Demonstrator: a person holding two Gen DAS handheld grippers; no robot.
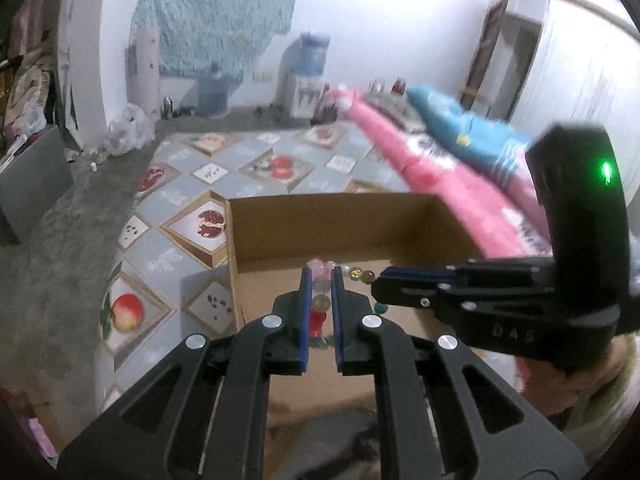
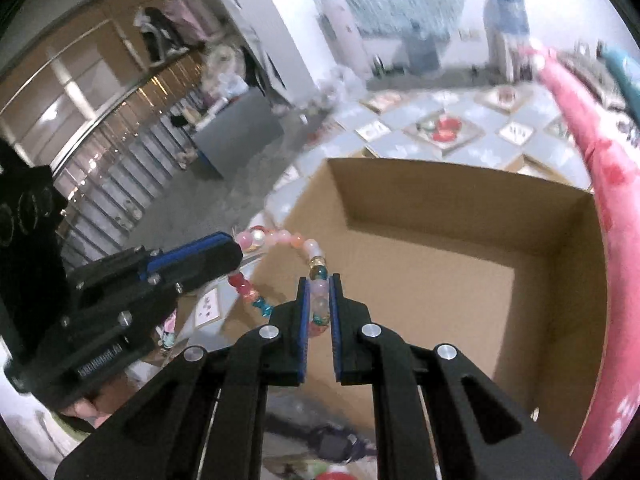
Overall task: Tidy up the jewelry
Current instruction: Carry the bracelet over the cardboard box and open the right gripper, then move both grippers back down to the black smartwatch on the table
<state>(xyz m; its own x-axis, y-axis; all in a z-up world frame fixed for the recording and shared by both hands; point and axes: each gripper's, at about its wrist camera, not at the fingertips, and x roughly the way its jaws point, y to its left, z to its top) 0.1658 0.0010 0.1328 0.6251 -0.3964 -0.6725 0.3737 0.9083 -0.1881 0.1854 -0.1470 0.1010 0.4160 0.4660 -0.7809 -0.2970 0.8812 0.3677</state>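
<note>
A bead bracelet point(image 2: 280, 240) of pink, red, teal and clear beads hangs between my two grippers over an open cardboard box point(image 2: 532, 320). My left gripper point(image 1: 321, 280) is shut on one stretch of the bracelet point(image 1: 320, 300). My right gripper point(image 2: 319, 284) is shut on another stretch of it. In the left wrist view the right gripper point(image 1: 378, 280) comes in from the right, its tips at the beads. In the right wrist view the left gripper point(image 2: 236, 250) comes in from the left. The box point(image 1: 332, 220) looks bare inside.
The box stands on a floor mat with fruit pictures point(image 1: 200, 224). A pink quilt point(image 1: 460, 184) and a blue pillow point(image 1: 460, 124) lie to the right of the box. A water dispenser point(image 1: 304, 76) stands at the far wall. A grey cabinet point(image 2: 236, 136) is at the left.
</note>
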